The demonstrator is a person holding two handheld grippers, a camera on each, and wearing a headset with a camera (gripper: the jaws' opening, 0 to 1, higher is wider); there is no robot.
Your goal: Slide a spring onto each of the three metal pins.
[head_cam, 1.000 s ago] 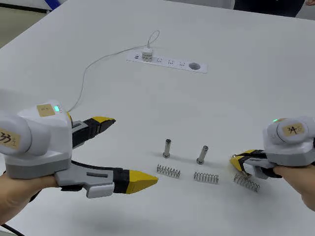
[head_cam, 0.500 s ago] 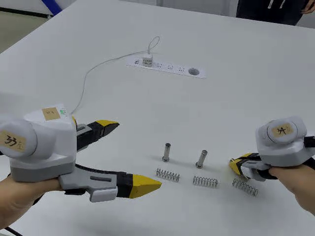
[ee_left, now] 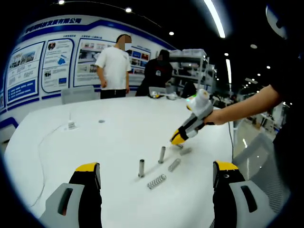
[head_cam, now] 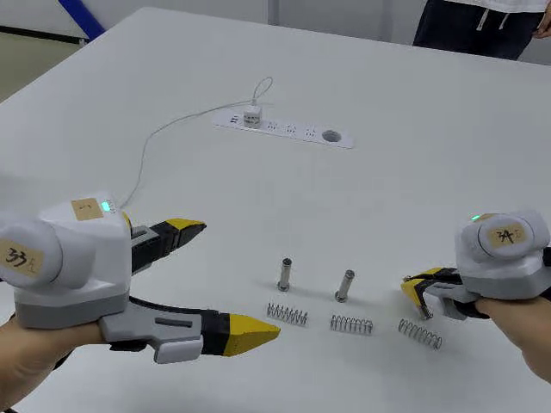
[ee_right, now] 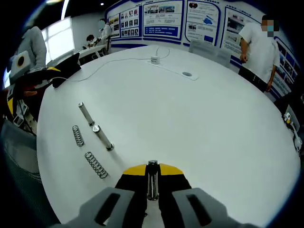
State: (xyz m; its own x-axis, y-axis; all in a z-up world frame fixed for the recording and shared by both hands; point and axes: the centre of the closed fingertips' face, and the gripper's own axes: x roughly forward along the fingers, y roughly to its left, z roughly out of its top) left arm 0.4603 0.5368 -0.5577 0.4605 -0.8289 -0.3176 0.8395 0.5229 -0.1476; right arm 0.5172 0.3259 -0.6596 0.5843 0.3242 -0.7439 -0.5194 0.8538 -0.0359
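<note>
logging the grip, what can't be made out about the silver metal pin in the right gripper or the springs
Silver metal pin: right gripper view, lower end buried between the right gripper's jaws.
Same pin, head view: partly behind the yellow jaw tips.
Rightmost steel coil spring: left gripper view, too small and blurred to count coils.

Three springs (head_cam: 351, 324), three metal pins (head_cam: 344, 286), one power strip (head_cam: 297, 133), one cable (head_cam: 148, 144); springs and pins all on power strip's near side.

A lab-like workspace: wall poster boards (ee_left: 50, 54), equipment racks (ee_left: 190, 58) (plus a big white table (head_cam: 413, 194)).
</note>
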